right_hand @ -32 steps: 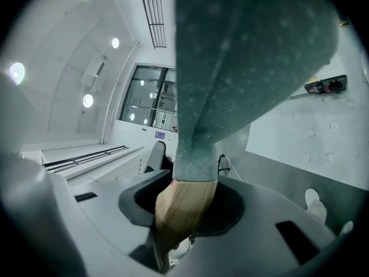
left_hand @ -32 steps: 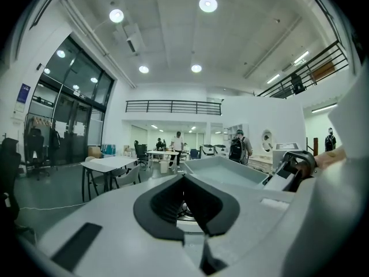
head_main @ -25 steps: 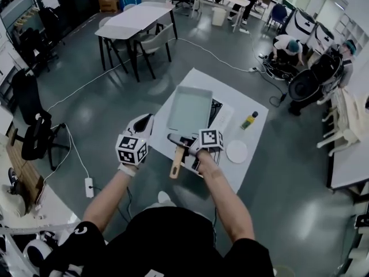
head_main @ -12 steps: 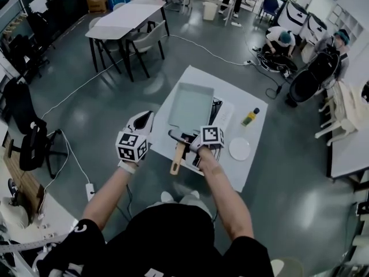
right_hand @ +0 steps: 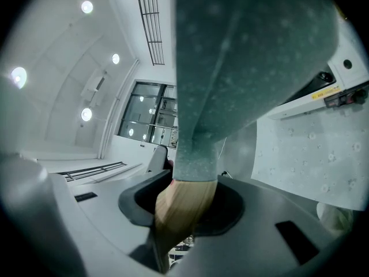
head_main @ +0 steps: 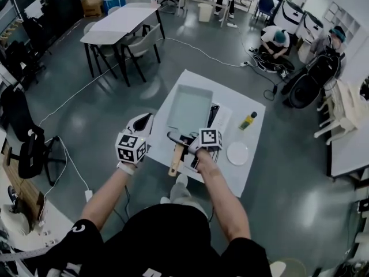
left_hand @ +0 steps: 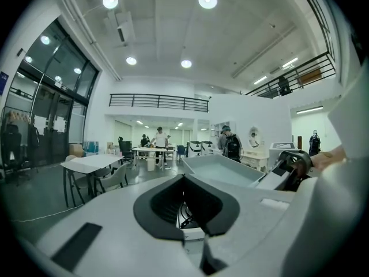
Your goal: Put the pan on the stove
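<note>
- Your right gripper (head_main: 177, 138) grips the wooden handle (head_main: 174, 160) of the pan (head_main: 189, 108).
- The pan sits over the stove (head_main: 213, 115). Its long axis runs from the table's (head_main: 249, 167) near edge to its far edge, handle towards you.
- The pan is empty.
- Your left gripper (head_main: 144, 122) has its jaws together, holding nothing.

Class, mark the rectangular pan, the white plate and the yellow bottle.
rectangular pan (head_main: 189, 109): head view, middle of its base.
white plate (head_main: 237, 153): head view, its centre.
yellow bottle (head_main: 248, 120): head view, its body.

My pan (head_main: 189, 108), grey-green and rectangular, hangs roughly level over the stove (head_main: 214, 113). Its wooden handle (head_main: 174, 161) points back at me, clamped in my right gripper (head_main: 180, 142). The stove lies mostly hidden beneath it.
</note>
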